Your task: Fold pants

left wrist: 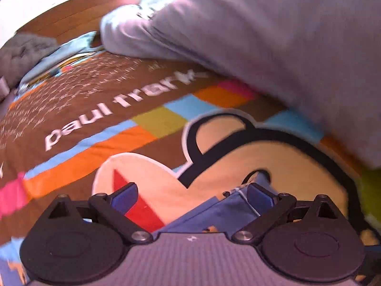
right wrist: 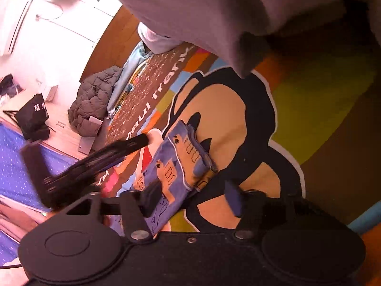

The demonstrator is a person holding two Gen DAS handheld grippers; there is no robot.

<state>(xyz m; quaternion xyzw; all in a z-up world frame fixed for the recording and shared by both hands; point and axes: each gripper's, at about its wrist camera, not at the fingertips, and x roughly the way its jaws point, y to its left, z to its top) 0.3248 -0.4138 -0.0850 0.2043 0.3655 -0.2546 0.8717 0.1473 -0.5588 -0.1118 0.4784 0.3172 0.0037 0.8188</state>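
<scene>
The small blue pants with an orange print and white trim lie folded into a narrow bundle on the bedspread's monkey face. My right gripper is open just above their near end, the left finger over the cloth, holding nothing. The blurred black left gripper shows to the left of the pants. In the left wrist view my left gripper is open and empty, with the blue pants lying low between its fingers, against the right one.
A colourful "paul frank" bedspread covers the bed. A lilac pillow or duvet bulks at the upper right. A grey quilted jacket lies at the bed's far end. A black bag stands on the floor.
</scene>
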